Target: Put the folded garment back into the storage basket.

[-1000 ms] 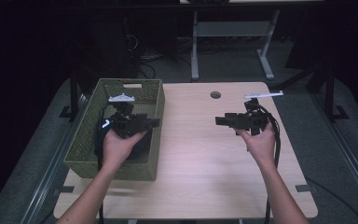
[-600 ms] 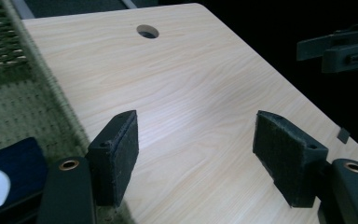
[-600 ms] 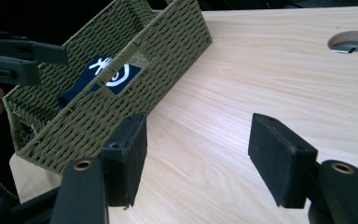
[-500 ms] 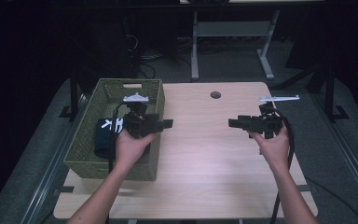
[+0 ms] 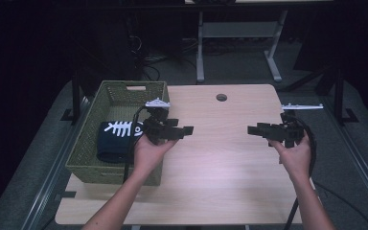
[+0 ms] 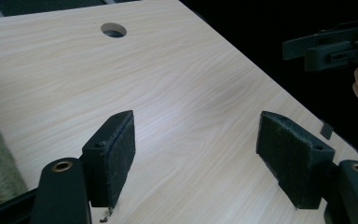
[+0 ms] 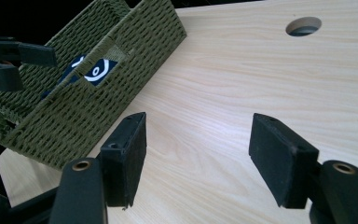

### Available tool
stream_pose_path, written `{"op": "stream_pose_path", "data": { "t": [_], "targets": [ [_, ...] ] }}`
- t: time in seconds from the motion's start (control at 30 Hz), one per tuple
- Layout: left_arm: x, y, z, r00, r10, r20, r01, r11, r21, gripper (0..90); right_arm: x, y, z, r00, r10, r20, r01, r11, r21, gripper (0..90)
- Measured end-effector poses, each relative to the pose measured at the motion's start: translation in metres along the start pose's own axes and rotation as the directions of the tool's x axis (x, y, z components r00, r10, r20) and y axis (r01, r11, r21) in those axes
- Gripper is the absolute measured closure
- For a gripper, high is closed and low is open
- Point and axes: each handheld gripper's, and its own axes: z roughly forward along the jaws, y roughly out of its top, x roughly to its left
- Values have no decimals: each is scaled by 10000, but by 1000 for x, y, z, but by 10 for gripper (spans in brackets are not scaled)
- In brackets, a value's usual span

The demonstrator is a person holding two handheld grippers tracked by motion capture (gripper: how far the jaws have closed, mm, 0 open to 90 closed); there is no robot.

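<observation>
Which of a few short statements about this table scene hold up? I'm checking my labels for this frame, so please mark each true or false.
1. The dark folded cloth with a white fishbone print lies inside the green woven basket. True.
2. The left claw grips the cloth. False: its jaws stand open over bare wood, nothing between them.
3. The basket sits on the table at the person's left. True.
4. The right claw is clamped shut. False: its pads stand apart, holding nothing.

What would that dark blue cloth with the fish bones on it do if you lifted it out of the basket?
The folded dark blue cloth would probably sag and unfold, since it lies soft and rounded in the green woven basket. It looks light for its size. It likely won't slip, being fabric.
</observation>
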Motion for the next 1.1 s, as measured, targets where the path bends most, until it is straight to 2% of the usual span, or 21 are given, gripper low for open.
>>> {"op": "stream_pose_path", "data": {
  "t": [0.37,0.4,0.6,0.77,1.1],
  "targets": [
    [-19,-4,19,9994,85,323,-87,9999,64,264,-18,-18,-11,9990,364,267,-365,9993,61,363],
    [-21,-5,22,9993,120,358,-122,9999,60,259,-21,-22,-14,9984,402,405,-407,9991,115,359],
    [-26,-9,29,9987,200,458,-208,9996,177,249,-29,-32,-23,9970,536,561,-539,9985,37,352],
    [-32,-15,36,9985,99,544,-109,9998,178,249,-36,-42,-31,9945,701,781,-699,9975,-55,353],
    [-38,-24,46,9977,123,669,-138,9997,223,248,-46,-56,-37,9910,901,991,-905,9959,-3,349]
  ]
}}
